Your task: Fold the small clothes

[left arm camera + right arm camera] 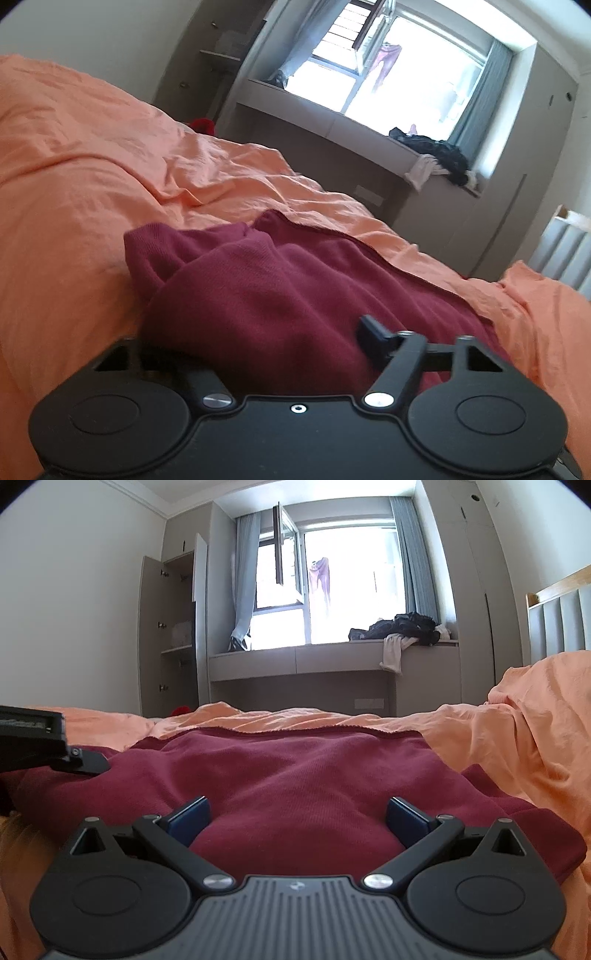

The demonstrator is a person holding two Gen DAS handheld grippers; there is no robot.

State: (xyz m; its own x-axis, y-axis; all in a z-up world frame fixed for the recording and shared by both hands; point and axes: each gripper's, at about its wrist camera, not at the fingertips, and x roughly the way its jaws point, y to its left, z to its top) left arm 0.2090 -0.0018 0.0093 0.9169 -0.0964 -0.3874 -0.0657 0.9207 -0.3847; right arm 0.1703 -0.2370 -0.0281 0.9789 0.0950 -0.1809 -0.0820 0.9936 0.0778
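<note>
A dark red knit garment (pixel 280 280) lies on the orange bedsheet (pixel 92 166). In the left wrist view a bunched fold of it is heaped over my left gripper (pixel 258 332); only the right fingertip (pixel 371 328) shows and the left finger is buried under cloth. In the right wrist view the garment (pixel 295 771) lies spread flat, its far hem straight. My right gripper (pixel 297 814) is open, its blue pads wide apart, resting low on the near part of the garment. The left gripper (pixel 85 762) shows at the left edge, on the garment's left side.
The orange sheet (pixel 517 731) is rumpled and rises at the right. A window bench (pixel 332 657) with a pile of dark clothes (pixel 406 626) stands beyond the bed. An open wardrobe (pixel 170 635) is at the left, a padded headboard (pixel 561 624) at the right.
</note>
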